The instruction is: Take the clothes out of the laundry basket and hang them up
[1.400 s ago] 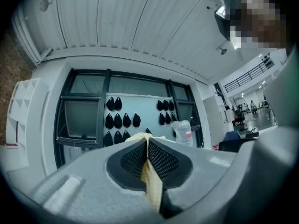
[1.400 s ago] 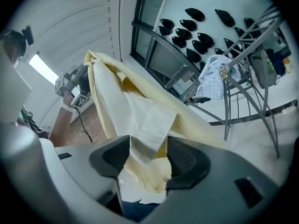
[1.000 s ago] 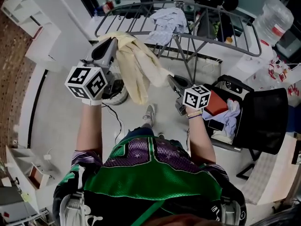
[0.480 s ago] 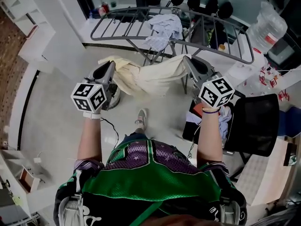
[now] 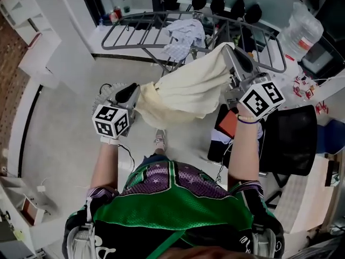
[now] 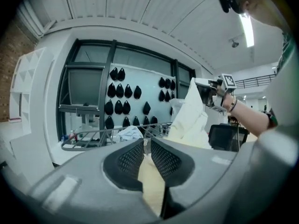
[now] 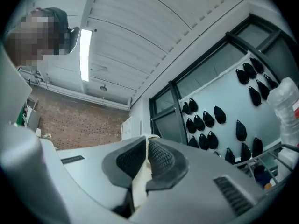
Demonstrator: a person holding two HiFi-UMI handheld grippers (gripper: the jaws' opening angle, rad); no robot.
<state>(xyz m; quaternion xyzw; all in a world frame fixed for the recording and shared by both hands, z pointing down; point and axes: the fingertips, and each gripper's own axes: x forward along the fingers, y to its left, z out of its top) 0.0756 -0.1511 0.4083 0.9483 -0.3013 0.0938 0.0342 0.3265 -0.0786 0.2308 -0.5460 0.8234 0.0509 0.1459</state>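
A cream garment [image 5: 183, 90] hangs stretched between my two grippers, in front of the grey drying rack [image 5: 135, 23]. My left gripper [image 5: 135, 90] holds its bunched lower left end; its jaws are opening, with the cloth [image 6: 152, 185] still between the pads. Higher up, my right gripper [image 5: 229, 50] is shut on the upper right corner, and cream cloth [image 7: 140, 181] pokes out between its pads. In the left gripper view the garment [image 6: 189, 120] rises to the right gripper [image 6: 210, 90]. Below the right hand a dark basket [image 5: 226, 131] holds more clothes.
A pale blue-white garment [image 5: 186, 34] lies over the rack's bars. A black chair [image 5: 291, 139] stands at the right, and a large water bottle [image 5: 302, 26] behind it. White shelving [image 5: 27, 15] lines the left wall. Black shapes [image 6: 117, 106] hang on the far wall.
The right gripper has risen and moved right with the garment's corner, spreading the cloth out. The left gripper has dropped slightly and come nearer. The head view has shifted forward.
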